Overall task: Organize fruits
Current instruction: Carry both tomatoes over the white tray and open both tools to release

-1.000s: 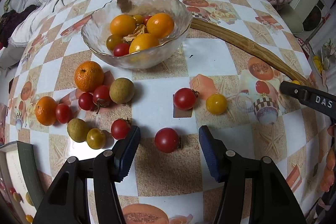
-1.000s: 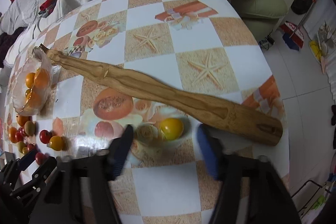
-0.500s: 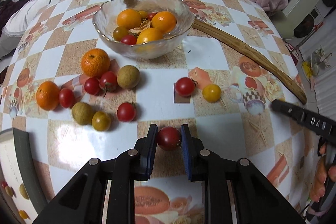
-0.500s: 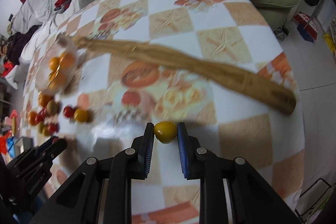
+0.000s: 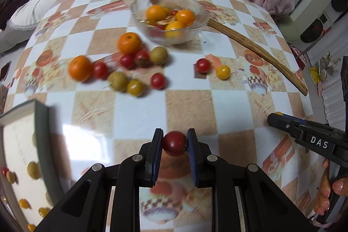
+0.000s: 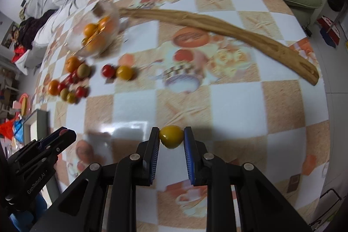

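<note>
Above the checkered tablecloth, a red cherry tomato is clamped by the left gripper and a yellow cherry tomato by the right gripper; several fruits are already gathered in the glass bowl, while about a dozen are left scattered.

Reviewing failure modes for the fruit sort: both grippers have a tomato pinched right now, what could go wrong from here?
1. The left gripper holds the red tomato and the right gripper the yellow tomato only at the pad tips; either could slip out or get crushed.
2. The grippers are close together; they could collide.
3. Loose fruit lies near the glass bowl; a low pass could send it rolling.
</note>
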Tool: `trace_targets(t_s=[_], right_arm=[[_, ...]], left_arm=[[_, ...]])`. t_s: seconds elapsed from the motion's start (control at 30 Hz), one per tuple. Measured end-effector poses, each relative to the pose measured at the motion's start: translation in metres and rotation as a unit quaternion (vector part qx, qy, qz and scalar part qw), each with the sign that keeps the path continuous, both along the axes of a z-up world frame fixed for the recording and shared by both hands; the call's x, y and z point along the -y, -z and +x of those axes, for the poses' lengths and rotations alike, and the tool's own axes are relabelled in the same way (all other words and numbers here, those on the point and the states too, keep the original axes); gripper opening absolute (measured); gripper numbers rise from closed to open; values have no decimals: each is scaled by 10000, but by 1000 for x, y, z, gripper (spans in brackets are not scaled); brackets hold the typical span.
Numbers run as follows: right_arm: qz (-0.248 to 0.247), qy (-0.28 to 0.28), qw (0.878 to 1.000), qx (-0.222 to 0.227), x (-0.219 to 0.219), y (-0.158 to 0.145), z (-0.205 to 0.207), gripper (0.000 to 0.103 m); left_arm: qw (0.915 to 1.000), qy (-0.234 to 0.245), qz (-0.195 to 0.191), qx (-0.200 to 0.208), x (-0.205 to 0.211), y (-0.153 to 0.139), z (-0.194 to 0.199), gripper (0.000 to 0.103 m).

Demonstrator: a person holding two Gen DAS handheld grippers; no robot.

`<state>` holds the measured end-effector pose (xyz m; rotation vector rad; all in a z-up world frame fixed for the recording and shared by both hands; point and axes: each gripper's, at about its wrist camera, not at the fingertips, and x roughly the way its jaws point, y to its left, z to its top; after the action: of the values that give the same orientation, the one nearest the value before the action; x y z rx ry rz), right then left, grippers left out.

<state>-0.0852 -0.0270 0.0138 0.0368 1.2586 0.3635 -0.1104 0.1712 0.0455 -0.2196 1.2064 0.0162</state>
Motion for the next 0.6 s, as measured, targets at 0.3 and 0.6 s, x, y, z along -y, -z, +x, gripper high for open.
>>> trace_targets(t_s=[0.3,0.6], right_arm=[[37,-663,9978,-39,-60,-9,-30,24],[162,-1639,9863,11,-151,-22,-64,25]], left_arm=[[9985,-539,71,110,-55,-22,-53,24],[9882,-1504,279,19,-132,-30,-128,24]])
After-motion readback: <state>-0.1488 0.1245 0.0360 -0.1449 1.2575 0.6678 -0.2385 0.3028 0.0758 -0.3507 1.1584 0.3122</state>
